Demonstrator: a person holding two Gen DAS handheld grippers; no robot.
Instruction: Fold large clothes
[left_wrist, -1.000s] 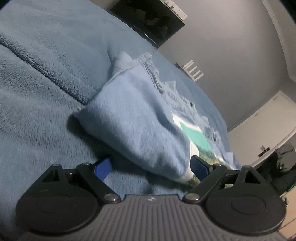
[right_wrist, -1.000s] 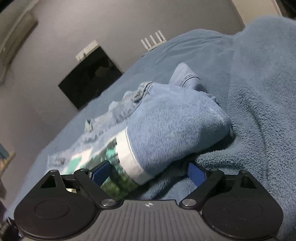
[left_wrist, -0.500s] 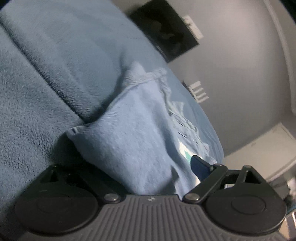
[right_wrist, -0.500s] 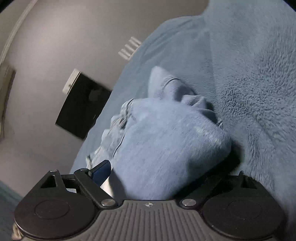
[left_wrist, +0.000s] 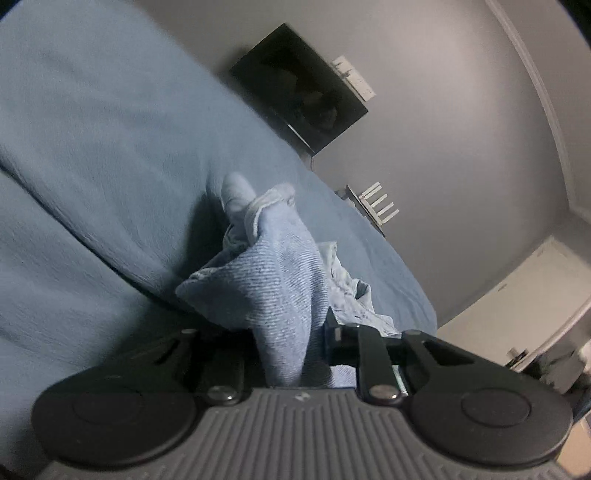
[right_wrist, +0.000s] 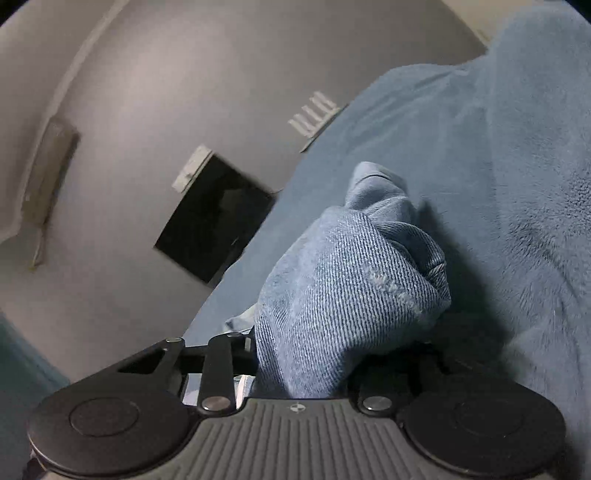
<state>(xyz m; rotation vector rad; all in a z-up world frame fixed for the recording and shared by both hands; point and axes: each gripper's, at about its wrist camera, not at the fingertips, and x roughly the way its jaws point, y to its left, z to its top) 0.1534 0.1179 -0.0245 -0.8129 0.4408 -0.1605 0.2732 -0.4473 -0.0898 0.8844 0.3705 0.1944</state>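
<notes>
Left wrist view: the blue garment (left_wrist: 280, 291) is pinched between the closed fingers of the left gripper (left_wrist: 291, 350), bunched above the blue blanket (left_wrist: 92, 177). Its other fold (right_wrist: 343, 295) is clamped by the right gripper (right_wrist: 306, 373) near a dark wall screen (right_wrist: 214, 218).

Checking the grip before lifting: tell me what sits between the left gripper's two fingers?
In the left wrist view, a bunched fold of the light blue garment fills the gap of the left gripper, its jaws closed onto the cloth, above the blue blanket.
</notes>
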